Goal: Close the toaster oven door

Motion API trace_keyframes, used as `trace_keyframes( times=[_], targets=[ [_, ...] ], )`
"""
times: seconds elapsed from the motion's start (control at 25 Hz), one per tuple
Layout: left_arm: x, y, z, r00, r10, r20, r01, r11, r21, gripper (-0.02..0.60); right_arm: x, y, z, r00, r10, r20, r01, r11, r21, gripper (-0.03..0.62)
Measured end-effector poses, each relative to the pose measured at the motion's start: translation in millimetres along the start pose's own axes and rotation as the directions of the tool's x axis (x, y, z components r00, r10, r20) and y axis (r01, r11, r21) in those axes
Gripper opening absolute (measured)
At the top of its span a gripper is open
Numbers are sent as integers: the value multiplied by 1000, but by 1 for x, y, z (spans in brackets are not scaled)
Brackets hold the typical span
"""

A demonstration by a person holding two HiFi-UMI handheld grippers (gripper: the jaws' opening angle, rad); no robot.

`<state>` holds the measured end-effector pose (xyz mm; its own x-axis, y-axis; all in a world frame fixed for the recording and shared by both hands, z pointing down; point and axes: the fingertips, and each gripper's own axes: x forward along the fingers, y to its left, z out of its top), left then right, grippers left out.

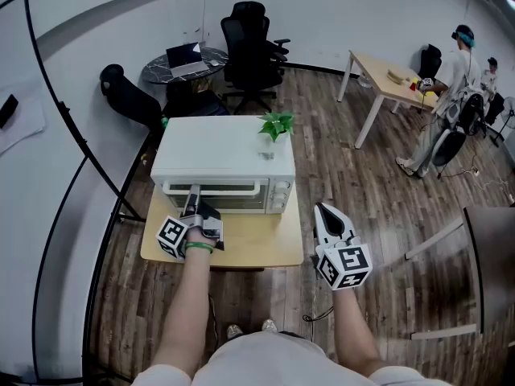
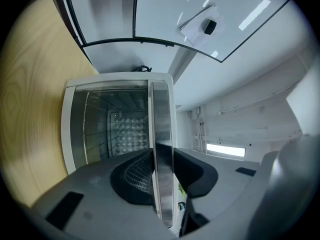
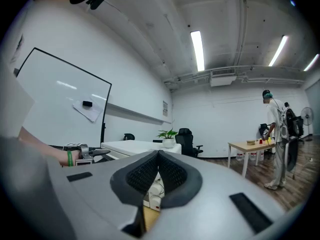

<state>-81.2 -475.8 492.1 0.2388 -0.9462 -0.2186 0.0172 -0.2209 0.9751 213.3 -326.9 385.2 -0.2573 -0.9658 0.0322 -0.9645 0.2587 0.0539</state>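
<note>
A white toaster oven (image 1: 221,151) stands on a small wooden table (image 1: 257,244). Its glass door (image 1: 213,188) stands about upright against the front; whether it is fully closed I cannot tell. My left gripper (image 1: 193,195) reaches to the door's top edge and is shut on the silver door handle (image 2: 161,134), which runs between its dark pads (image 2: 132,176). Through the glass (image 2: 107,129) I see the wire rack inside. My right gripper (image 1: 323,213) hovers off the table's right edge, apart from the oven, shut with nothing in it (image 3: 156,156).
A small potted plant (image 1: 274,127) sits on the oven's top right corner. The oven's knobs (image 1: 281,196) are at its right front. A whiteboard (image 1: 32,119) stands at the left, with office chairs (image 1: 251,43) and a round table behind. A person (image 1: 451,95) stands by a far desk.
</note>
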Motion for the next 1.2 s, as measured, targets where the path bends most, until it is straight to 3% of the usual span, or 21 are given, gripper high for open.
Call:
trace_keyframes(
  times=[0.16, 0.28, 0.6, 0.92, 1.0, 1.08, 1.2],
  targets=[
    [-1, -2, -1, 1000, -15, -4, 15, 1000, -12, 106, 1, 3, 0, 1000, 11, -1, -11, 1000, -2, 0],
    [-5, -8, -1, 999, -38, -5, 38, 999, -30, 165, 2, 6, 1, 1000, 20, 3, -20, 1000, -2, 0],
    [-36, -23, -11, 998, -31, -61, 34, 999, 43, 171, 10, 28, 1, 998, 70, 9, -70, 998, 9, 0],
    [-63, -50, -3, 995, -93, -46, 96, 994, 56, 27, 19, 54, 3, 992, 126, 19, -127, 992, 13, 0],
    [-67, -62, 0, 992, -118, -53, 123, 985, 123, 14, 21, 58, 4, 990, 137, 20, -137, 990, 12, 0],
    [-70, -77, 1, 988, -131, -80, 146, 959, 244, 12, 22, 62, 4, 989, 146, 20, -146, 989, 9, 0],
    [-75, -93, 1, 987, -95, -127, 144, 876, 460, 12, 23, 67, 5, 988, 155, 22, -155, 988, 6, 0]
  ],
)
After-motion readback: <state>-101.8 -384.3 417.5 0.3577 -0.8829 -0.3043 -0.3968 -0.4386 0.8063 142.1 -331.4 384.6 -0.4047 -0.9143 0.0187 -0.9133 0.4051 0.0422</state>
